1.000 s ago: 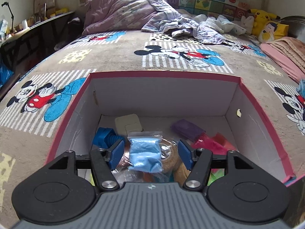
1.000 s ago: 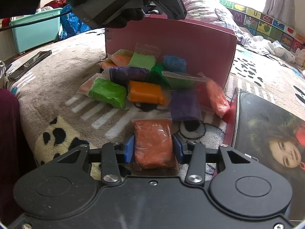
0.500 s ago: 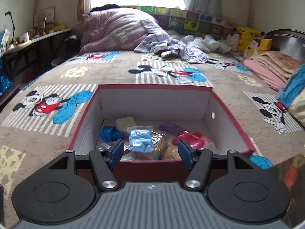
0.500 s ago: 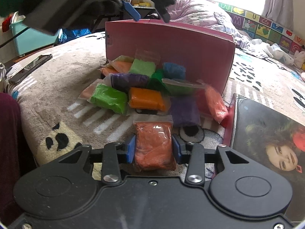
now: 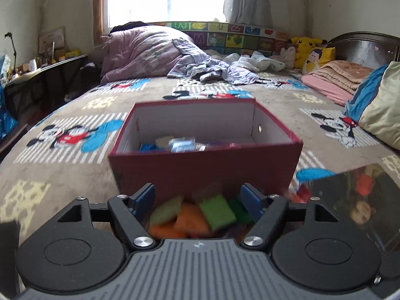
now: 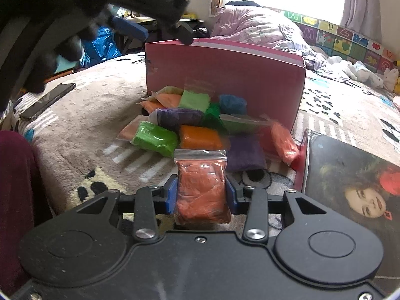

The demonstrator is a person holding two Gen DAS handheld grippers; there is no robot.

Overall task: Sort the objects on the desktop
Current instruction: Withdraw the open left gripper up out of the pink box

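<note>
A red cardboard box [image 5: 205,167] stands on the bed, with a light blue clay bag [image 5: 182,144] and other bags inside. My left gripper [image 5: 198,197] is open and empty, above the pile of clay bags [image 5: 195,215] in front of the box. In the right wrist view the box [image 6: 225,80] stands behind that pile: green [image 6: 155,138], orange [image 6: 200,137] and purple [image 6: 180,117] bags. My right gripper [image 6: 202,192] is shut on an orange-red clay bag [image 6: 201,187], held just off the blanket. The left gripper [image 6: 150,7] shows above the box's near wall.
A glossy book cover with a woman's face [image 6: 355,190] lies right of the pile. A phone [image 6: 47,101] lies on the blanket at the left. Pillows [image 5: 375,115] and folded blankets [image 5: 337,77] sit at the bed's right; a quilt heap [image 5: 150,50] lies at the back.
My left gripper has drawn back out of the box, leaving the light blue bag inside, and now hangs over the pile. My right gripper has lifted the orange-red bag slightly.
</note>
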